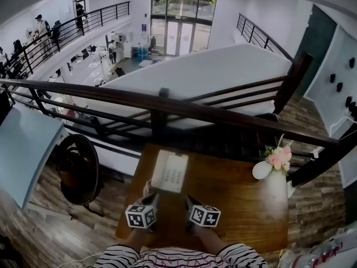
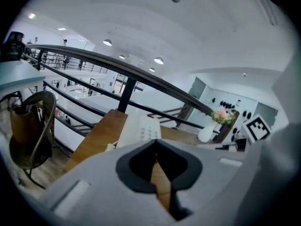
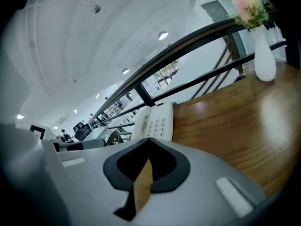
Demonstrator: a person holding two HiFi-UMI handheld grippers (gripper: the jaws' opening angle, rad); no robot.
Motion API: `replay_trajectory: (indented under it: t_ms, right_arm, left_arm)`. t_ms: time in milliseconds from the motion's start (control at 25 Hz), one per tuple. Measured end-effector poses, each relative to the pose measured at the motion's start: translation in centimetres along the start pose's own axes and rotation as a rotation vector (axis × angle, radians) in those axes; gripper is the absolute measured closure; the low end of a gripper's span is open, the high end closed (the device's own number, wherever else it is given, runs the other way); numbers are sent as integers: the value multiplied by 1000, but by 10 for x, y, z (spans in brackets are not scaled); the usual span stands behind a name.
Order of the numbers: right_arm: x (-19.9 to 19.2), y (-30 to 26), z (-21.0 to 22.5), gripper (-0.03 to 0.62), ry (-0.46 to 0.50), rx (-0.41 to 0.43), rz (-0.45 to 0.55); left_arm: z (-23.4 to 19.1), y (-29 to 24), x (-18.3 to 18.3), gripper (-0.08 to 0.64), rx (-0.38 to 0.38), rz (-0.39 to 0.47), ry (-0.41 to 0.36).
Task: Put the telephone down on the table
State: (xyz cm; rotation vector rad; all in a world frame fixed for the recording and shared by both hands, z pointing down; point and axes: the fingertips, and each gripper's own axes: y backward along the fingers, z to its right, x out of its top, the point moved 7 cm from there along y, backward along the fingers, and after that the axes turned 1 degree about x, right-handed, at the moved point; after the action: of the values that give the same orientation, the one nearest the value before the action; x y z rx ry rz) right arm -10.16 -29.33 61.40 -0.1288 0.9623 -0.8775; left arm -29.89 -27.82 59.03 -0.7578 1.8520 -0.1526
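Brown wood tabletop (image 1: 240,200) carries everything: a white vase (image 1: 274,190) of pink flowers stands out of the way at its right edge, and the pale telephone (image 1: 170,172) lies flat, keypad up, toward the far left, so the set-down looks done. The left tool (image 1: 149,199) and right tool (image 1: 191,201) sit just behind it, each pressed together and empty. No brand or writing is legible.
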Motion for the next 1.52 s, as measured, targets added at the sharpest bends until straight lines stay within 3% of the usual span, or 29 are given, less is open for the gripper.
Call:
replay_trajectory:
  t_ms: [680,920,1160,1520]
  right_arm:
    - [-58,126,11,593,117,104,-92]
    - [-64,189,45,594,151,136,-112]
    - [-87,197,32,594,177,153,-130]
    - [-105,222,46,594,202,159,-159]
  left_arm:
    - [101,92,-90,558,120,72,56]
    - [171,101,-129,558,130,80,71]
    - [169,128,-149,558,155,73,69]
    - [196,139,-174,558,163,55,58]
